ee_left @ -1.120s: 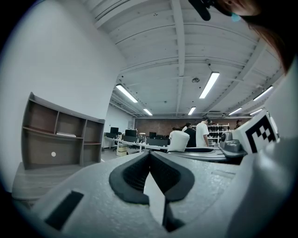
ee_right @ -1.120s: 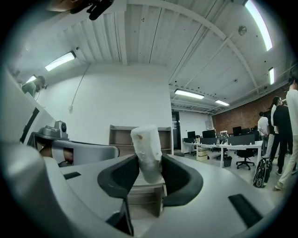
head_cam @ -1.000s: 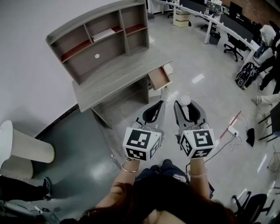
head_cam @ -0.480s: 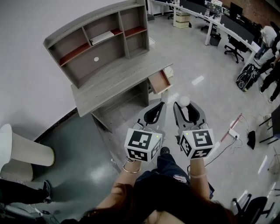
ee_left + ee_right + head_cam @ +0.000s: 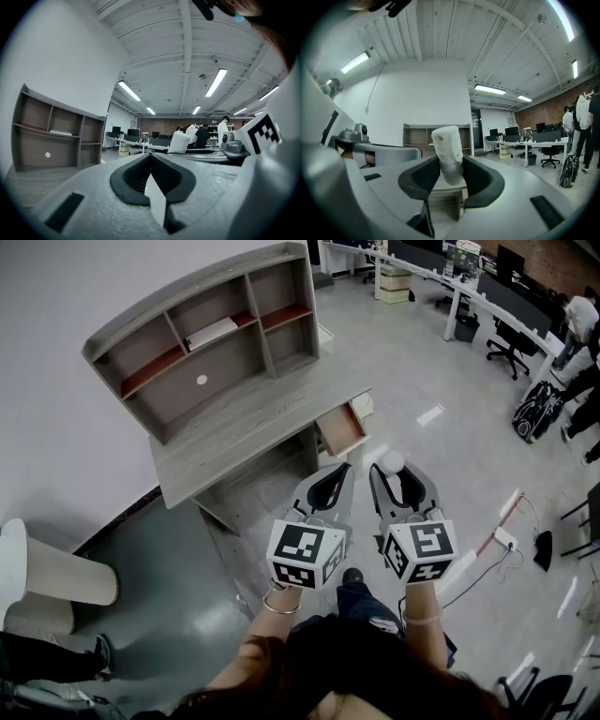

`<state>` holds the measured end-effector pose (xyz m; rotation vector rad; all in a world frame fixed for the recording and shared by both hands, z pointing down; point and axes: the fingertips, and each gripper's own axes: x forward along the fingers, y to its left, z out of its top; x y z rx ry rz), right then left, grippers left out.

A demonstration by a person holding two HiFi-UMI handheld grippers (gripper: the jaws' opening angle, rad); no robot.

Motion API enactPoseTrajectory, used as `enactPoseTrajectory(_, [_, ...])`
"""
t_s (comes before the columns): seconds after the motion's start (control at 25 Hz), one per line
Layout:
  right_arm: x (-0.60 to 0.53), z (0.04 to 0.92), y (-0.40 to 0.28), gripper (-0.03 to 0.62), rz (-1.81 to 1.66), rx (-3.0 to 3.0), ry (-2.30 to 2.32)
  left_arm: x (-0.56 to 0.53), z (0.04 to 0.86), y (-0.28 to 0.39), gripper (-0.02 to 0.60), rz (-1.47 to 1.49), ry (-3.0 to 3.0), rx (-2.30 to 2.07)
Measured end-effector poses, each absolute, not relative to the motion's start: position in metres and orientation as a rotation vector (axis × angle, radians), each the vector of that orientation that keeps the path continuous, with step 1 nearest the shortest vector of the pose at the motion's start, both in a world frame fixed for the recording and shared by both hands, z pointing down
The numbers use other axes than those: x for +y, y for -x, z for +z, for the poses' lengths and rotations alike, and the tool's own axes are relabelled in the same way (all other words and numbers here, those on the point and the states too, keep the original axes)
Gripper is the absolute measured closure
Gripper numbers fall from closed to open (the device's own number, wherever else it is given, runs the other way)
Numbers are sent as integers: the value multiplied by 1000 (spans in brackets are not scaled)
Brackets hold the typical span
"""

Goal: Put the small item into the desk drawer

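Pinched upright between the dark pads of the right gripper (image 5: 449, 165): a small white cylindrical item (image 5: 447, 149), its top poking above the jaws. In the head view, at centre frame, just below the open desk drawer (image 5: 342, 428) and apart from it. Alongside, the left gripper (image 5: 151, 160), jaws pressed together on nothing. At upper left, a grey desk (image 5: 234, 427) with a shelf hutch (image 5: 202, 329).

A: Head cam's high, looking steeply down — left tool (image 5: 343, 468) and right tool (image 5: 394, 471) close, surface (image 5: 253, 423) beyond?
B: Yep. Tool cams ride behind their jaws, facing level; all three catch the shelf unit (image 5: 216, 343).
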<state>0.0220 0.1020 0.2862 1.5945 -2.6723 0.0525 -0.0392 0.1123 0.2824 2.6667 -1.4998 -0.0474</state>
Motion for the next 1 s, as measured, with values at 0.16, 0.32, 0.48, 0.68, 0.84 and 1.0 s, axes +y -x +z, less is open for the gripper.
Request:
enactPoseTrajectory(0.16, [75,289,-31,451,71,-2680,-1593,85,284,31,566,-40,-2662,-1509])
enactPoseTrajectory(0.32, [45,289,-40,450,76,-2685,-1587,55,284,24,566,-34,-2650,-1527])
enactPoseTrajectory(0.48, [17,288,-45,451,76,-2698,-1568,25,286,17,566,-36,-2638,-1539])
enactPoseTrajectory(0.68, [-12,288,-53,450,70,-2711,-1538,-4,287,6,566,-42,-2620,-1563])
enactPoseTrajectory(0.84, [-35,292,-59,451,68,-2719,-1515,-24,289,2,566,-39,-2610,-1592])
enactPoseTrajectory(1.0, [-55,295,-56,451,60,-2721,-1485,-41,290,4,566,-34,-2595,-1612])
